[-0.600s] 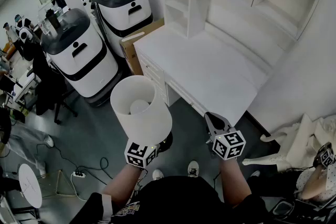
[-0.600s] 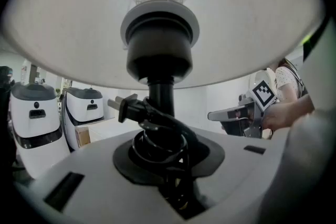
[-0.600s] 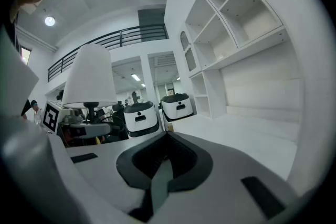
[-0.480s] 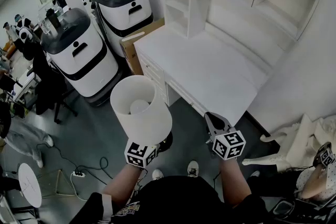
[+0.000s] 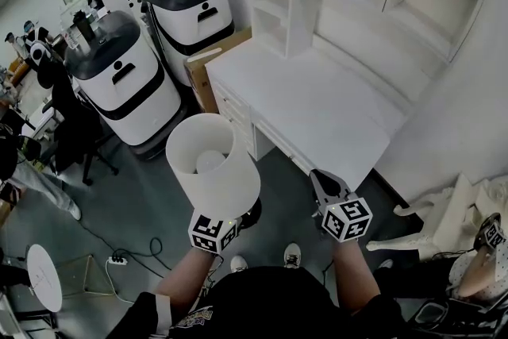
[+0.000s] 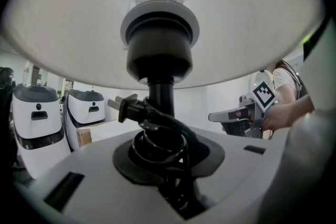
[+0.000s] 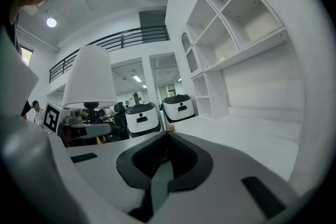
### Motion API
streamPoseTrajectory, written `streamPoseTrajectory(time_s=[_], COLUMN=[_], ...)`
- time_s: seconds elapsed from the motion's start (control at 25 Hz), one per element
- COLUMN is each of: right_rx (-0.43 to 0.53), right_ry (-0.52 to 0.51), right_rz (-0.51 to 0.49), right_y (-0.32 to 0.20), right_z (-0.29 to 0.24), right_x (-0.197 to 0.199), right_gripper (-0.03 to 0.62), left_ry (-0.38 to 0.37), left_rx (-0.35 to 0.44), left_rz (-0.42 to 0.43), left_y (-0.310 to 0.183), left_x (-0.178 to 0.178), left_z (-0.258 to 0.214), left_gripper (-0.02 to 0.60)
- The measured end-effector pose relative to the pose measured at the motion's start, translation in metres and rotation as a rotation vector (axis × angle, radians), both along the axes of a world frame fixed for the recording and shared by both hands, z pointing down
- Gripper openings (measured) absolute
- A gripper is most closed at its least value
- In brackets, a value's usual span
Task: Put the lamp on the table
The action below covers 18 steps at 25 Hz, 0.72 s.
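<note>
Lamp (image 5: 213, 163) is staying put, left claw (image 6: 168, 165) gripping its stem; right claw (image 5: 324, 185) is hanging closed, empty; desk (image 5: 317, 103) is waiting at two o'clock.

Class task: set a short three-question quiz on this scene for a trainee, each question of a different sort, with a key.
1. True or false: the lamp is held in the air, not yet on the white table.
2. What holds the lamp? A. left hand-held gripper B. right hand-held gripper C. both
3. Fill in: the lamp's black cord is wound round its ____.
Key: 1 true; 2 A; 3 stem.
</note>
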State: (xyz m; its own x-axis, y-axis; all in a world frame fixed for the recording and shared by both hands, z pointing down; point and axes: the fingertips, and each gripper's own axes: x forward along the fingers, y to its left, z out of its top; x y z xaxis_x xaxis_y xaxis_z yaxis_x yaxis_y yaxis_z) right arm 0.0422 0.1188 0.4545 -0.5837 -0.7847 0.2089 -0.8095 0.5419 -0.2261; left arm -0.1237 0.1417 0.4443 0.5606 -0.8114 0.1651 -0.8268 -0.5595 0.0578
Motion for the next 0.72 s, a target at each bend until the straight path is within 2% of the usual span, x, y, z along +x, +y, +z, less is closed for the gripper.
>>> streamPoseTrajectory(time_s=[0.72], right_rx=[0.009], right_ry=[-0.006], right_rz=[0.012], right_y=[0.015], right_z=[-0.007], right_x=[-0.034], right_gripper=[0.025], left_ry=[0.007], left_rx=[0.017], left_rz=[0.003], left_y=[0.016], left_x=[-0.035], left_z=[-0.005], left_gripper=[0.103])
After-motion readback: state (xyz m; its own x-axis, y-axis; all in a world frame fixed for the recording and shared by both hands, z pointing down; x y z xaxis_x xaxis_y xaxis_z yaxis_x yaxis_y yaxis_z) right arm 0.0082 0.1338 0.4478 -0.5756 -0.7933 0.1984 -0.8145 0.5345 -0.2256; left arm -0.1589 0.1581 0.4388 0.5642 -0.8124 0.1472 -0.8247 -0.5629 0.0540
